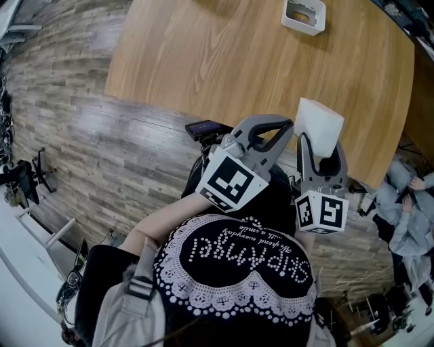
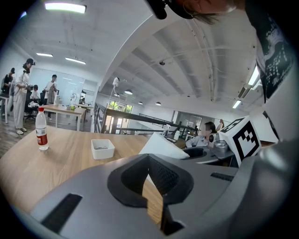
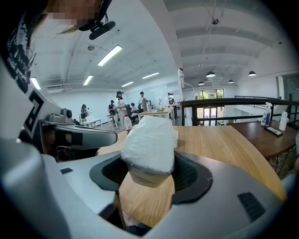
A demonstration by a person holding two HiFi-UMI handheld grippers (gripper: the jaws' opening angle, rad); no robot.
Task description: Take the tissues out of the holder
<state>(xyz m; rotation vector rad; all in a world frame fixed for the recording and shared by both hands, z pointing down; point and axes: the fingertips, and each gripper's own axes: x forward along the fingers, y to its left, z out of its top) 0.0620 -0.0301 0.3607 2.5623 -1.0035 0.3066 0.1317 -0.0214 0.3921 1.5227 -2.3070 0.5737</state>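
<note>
My right gripper (image 1: 319, 150) is shut on a white plastic-wrapped pack of tissues (image 1: 320, 124), which stands up out of its jaws over the table's near edge. In the right gripper view the tissue pack (image 3: 148, 142) fills the space between the jaws of the right gripper (image 3: 148, 163). The white holder (image 1: 303, 15) sits far off on the wooden table (image 1: 203, 61); the holder (image 2: 103, 149) looks like a low square tray. My left gripper (image 1: 285, 129) is beside the right one, shut, with nothing in it. In its own view the left gripper (image 2: 148, 158) faces the pack (image 2: 161, 147).
A clear bottle with a red label (image 2: 42, 135) stands on the table to the left. Both grippers are held close to the person's chest, above the wood-pattern floor (image 1: 88, 135). Several people stand at desks in the background (image 2: 21, 88). Someone sits at the right (image 1: 407, 203).
</note>
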